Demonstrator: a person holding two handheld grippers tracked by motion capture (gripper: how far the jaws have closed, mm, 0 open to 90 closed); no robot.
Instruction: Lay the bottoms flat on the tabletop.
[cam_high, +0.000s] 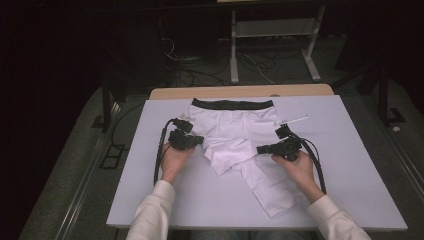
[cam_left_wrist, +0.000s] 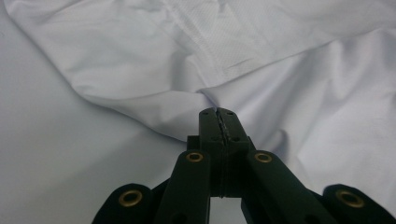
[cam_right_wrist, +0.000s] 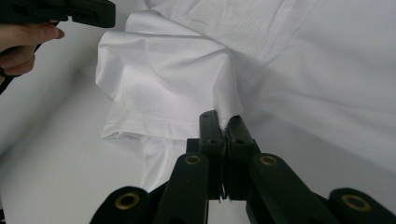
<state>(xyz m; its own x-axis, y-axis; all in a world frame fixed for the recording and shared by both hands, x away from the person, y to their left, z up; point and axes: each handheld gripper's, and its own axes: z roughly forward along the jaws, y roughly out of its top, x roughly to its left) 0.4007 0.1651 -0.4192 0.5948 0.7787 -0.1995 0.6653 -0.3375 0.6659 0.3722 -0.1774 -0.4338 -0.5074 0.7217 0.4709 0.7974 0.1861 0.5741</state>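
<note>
From the high view, white shorts (cam_high: 235, 137) lie mid-worktop (cam_high: 150, 190), waistband far, one leg folded inward; each gripper pinches cloth, left gripper (cam_high: 198, 141) and right gripper (cam_high: 262, 149), likely to fold again. The left gripper view shows jaws clenched on a crease (mesh panel beyond). The right gripper view adds the hem stitching.

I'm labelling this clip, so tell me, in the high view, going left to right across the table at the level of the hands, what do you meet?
Left gripper → folded-over leg of the white shorts → right gripper, both grippers shut on the fabric.
</note>
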